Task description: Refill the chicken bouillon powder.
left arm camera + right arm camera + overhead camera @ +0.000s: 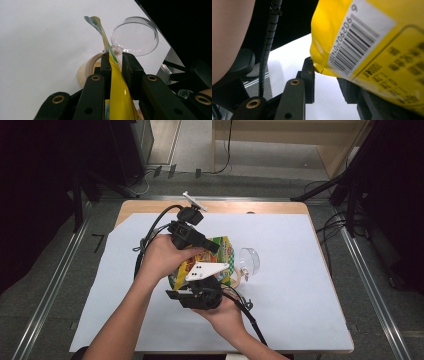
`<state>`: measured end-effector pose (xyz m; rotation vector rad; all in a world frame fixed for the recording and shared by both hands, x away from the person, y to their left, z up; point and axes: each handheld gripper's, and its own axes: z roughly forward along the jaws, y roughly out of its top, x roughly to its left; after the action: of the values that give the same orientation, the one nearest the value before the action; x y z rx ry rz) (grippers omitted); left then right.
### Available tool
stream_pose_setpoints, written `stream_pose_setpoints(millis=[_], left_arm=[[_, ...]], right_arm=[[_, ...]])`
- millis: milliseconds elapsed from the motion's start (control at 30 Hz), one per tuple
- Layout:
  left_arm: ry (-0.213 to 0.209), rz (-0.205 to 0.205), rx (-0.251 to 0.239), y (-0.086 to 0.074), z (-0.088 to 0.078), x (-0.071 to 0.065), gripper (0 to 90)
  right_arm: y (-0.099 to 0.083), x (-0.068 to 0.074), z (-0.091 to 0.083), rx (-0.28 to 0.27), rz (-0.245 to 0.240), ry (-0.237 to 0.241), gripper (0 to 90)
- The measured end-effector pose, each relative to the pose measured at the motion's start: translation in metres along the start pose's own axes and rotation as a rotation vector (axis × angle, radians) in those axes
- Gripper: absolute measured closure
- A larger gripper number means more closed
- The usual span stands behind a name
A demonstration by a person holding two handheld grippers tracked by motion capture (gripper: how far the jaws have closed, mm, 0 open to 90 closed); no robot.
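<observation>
Nearest, the right gripper (200, 296) clamps the lower edge of a glossy yellow snack bag (220, 257) (barcode panel facing its camera). At 12 o'clock from it, the left gripper (117, 65) pinches the bag's thin, crinkled top. At 2 o'clock beyond, a clear round jar lid (249, 260) rests above the white desk (300, 285).

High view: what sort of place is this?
Probably a lab or recording studio: a table under a white sheet, floor rails, loose cables, and hand-held grippers working a yellow bag.
</observation>
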<state>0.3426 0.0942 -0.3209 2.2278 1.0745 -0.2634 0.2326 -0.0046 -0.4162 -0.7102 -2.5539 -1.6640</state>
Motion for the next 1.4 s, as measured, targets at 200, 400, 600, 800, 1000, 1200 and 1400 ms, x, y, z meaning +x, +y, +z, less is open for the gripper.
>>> stream_pose_setpoints(millis=[200, 400, 600, 800, 1000, 1200, 1400], left_arm=[[-0.010, -0.001, 0.002, -0.002, 0.000, 0.002, 79.7], [-0.012, -0.005, -0.013, -0.005, -0.002, 0.003, 79.7], [0.004, 0.011, -0.019, -0.006, -0.002, -0.002, 79.7], [-0.004, 0.008, -0.023, -0.006, 0.001, 0.000, 79.6], [0.001, 0.010, -0.028, -0.006, 0.001, -0.001, 79.7], [0.015, 0.021, -0.031, -0.007, 0.000, -0.006, 79.9], [0.024, 0.034, -0.030, -0.008, -0.002, -0.012, 80.1]], right_arm=[[-0.001, 0.000, 0.002, 0.004, 0.000, 0.003, 69.3], [-0.002, 0.002, 0.004, 0.008, -0.011, -0.004, 69.4], [-0.002, 0.003, 0.003, 0.002, -0.012, -0.001, 69.3], [-0.004, 0.002, 0.001, 0.010, -0.014, -0.007, 69.4], [-0.004, 0.002, 0.001, 0.010, -0.016, -0.009, 69.4], [-0.005, 0.002, 0.002, 0.009, -0.015, -0.009, 69.9], [-0.004, 0.003, 0.001, 0.002, -0.018, -0.002, 70.8]])
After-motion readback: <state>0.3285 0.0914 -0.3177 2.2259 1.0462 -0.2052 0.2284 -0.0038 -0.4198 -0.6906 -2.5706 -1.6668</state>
